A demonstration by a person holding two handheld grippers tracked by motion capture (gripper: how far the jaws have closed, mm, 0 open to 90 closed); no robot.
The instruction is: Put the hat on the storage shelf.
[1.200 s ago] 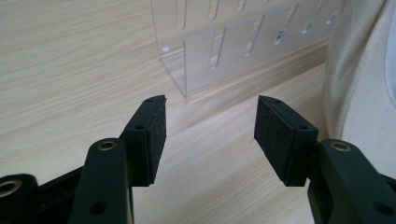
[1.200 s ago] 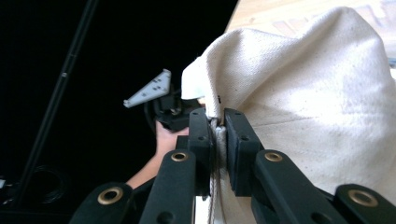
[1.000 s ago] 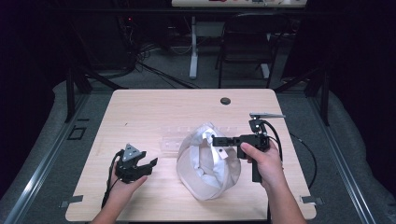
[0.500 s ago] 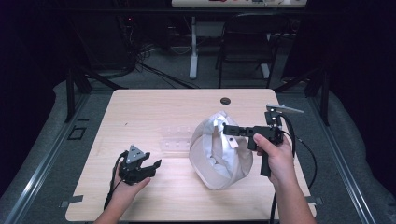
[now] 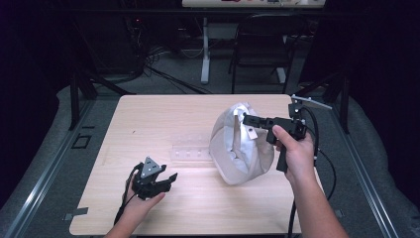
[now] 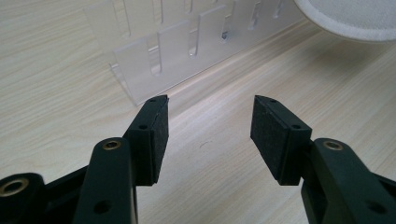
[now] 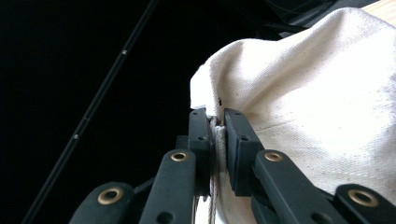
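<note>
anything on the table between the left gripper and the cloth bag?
Yes: in the high view a clear plastic rack lies on the table between the left gripper and the cloth bag; the left gripper view shows it beyond the open jaws.

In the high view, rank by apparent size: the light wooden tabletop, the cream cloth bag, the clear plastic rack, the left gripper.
1. Light wooden tabletop
2. Cream cloth bag
3. Clear plastic rack and left gripper: similar, not ranked.

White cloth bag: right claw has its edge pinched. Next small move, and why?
Probably bring the open left claw over to grip the white cloth bag at its opposite rim. The right claw clamps only one edge, so the bag hangs slumped on the table, its mouth not spread.
</note>
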